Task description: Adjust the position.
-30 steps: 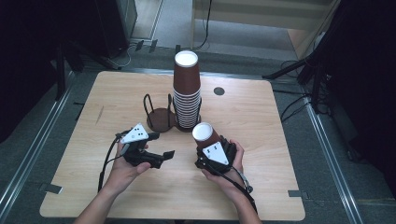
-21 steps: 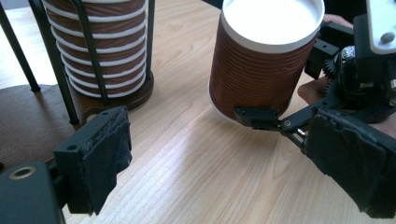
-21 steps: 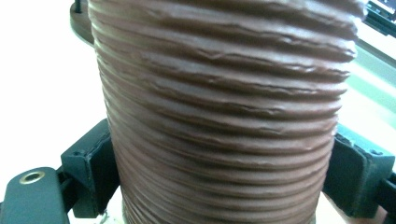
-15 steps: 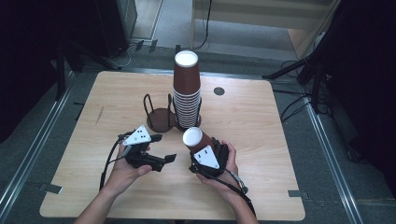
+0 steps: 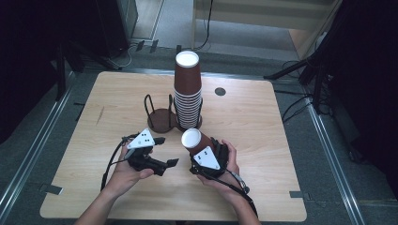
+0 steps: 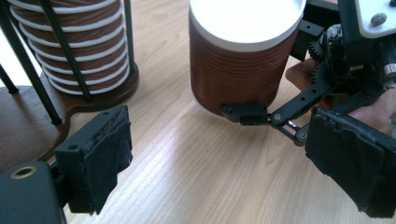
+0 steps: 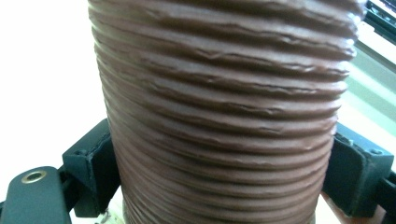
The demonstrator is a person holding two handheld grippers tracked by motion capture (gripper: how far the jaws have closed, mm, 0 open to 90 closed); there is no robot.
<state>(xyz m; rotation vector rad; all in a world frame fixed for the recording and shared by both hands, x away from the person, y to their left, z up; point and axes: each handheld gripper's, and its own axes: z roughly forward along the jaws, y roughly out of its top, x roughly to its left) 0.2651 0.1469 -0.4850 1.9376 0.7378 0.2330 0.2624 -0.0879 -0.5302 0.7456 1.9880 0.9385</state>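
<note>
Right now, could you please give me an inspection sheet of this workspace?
Surface: wooden table, with a dark round spot near its far edge.
Job's things: brown paper cup held; tall cup stack in a wire rack.
Clutter: nothing seen.
Tongs: right tongs clamp the cup; left tongs open, empty.
Cables: black cable trails from the left tongs; more on the floor.
Surroundings: grey floor, dark stands.

ribbed brown paper cup [image 5: 193, 140] – upside down, seemingly tilted – near the stack [image 5: 187, 91]
</note>
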